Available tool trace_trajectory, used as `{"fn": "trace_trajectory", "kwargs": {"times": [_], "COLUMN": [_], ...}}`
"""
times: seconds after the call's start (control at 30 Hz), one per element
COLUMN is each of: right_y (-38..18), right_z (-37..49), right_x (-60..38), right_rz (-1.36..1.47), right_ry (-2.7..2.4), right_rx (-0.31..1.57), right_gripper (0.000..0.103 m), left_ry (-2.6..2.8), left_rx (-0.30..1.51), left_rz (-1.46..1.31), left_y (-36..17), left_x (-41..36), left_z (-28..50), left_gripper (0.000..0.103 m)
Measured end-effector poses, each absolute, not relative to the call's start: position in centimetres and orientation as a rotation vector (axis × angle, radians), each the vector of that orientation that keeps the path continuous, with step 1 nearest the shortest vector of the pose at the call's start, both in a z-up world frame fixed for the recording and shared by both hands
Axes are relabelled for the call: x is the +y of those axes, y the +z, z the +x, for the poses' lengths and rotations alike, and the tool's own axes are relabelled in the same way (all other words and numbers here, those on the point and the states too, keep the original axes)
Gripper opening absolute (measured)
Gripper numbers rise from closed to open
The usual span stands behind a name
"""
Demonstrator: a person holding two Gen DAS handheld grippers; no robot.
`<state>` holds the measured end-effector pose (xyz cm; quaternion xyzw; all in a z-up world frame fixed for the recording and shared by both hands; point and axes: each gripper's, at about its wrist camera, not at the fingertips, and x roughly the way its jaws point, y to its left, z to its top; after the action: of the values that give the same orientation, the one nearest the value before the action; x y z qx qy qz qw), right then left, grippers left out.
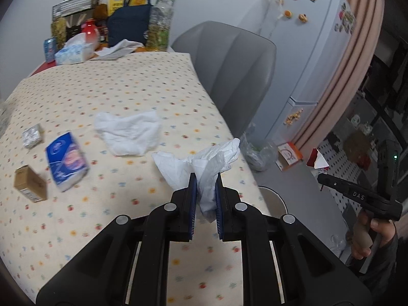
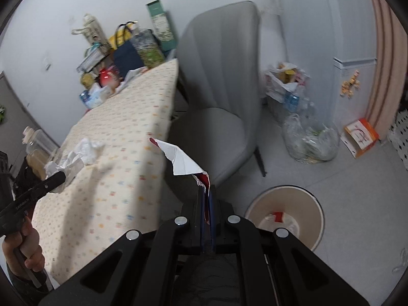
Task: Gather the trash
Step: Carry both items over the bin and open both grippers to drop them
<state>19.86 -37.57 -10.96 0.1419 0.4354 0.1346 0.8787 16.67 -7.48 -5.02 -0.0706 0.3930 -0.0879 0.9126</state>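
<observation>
My left gripper is shut on a crumpled white tissue and holds it above the table's right edge. A second crumpled tissue lies on the dotted tablecloth. My right gripper is shut on a torn red-and-white wrapper, held off the table's side, above the floor. A round beige trash bin stands on the floor just right of it, with some scraps inside. The right gripper with its wrapper also shows in the left wrist view.
On the table lie a blue tissue pack, a small brown box and a foil packet. Bags and bottles crowd the far end. A grey chair stands by the table. Plastic bags and a fridge are beyond.
</observation>
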Motion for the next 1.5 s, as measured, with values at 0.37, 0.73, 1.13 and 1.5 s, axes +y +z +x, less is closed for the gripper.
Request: {"fn": "trace_trajectory", "kwargs": {"times": [0.37,0.73,1.13,1.5], "right_y": [-17.3,-22.7,-22.9,-22.7], "right_z": [20.2,19.4,16.5,14.3], "right_x": [-43.6,-49.6,-56.7,-60.0], "right_rz": [0.399,0.53,0.578,0.612], "right_ry": [0.203,0.072,-0.065,-0.13], "right_rx": [1.005,1.05,1.002,0.969], "right_gripper": [0.008,0.079,0.089,0.089], "left_ry": [-0.256,-0.319,-0.473,-0.558], "left_rx": [0.88,0.947,1.013,1.107], "left_rz": [-0.056,0.021,0.109,0.148], "left_y": [-6.7,-8.5,-10.9,-14.6], "left_x": [-14.5,-20.7,-30.3,-36.4], "left_z": [19.4,21.6,23.5,24.6], "left_gripper": [0.013,0.013,0.014,0.041]}}
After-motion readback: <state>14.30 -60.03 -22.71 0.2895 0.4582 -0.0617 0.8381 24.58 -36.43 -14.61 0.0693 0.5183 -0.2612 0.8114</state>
